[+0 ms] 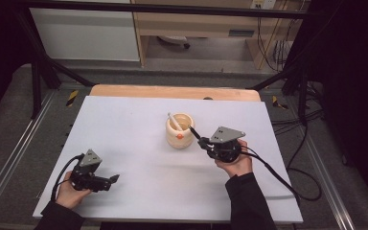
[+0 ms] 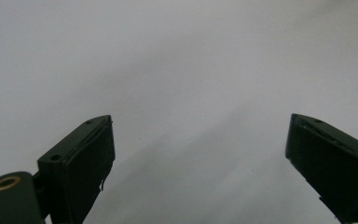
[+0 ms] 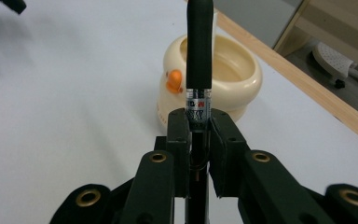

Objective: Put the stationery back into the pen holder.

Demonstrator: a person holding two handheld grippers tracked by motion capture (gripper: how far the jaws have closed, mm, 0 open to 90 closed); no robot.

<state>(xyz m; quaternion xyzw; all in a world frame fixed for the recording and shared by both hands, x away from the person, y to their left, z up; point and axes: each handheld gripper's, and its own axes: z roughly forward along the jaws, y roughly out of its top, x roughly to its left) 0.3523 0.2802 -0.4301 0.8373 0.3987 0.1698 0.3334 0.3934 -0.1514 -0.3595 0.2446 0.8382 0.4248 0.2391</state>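
Two grippers work over the bench [image 1: 124, 124]: the right gripper [image 3: 198, 122] has its jaws clamped on a black pen [image 3: 199, 56], tip at the rim of the cup [image 1: 179, 130], near centre. At seven o'clock, the left gripper [image 2: 200, 154] rests with jaws wide apart, holding nothing.

The left gripper [image 1: 114, 178] is held low in the left hand [image 1: 69, 189], jaws spread wide. The right gripper [image 1: 195, 133], gripped by the right hand [image 1: 235, 163], has jaws clamped together.
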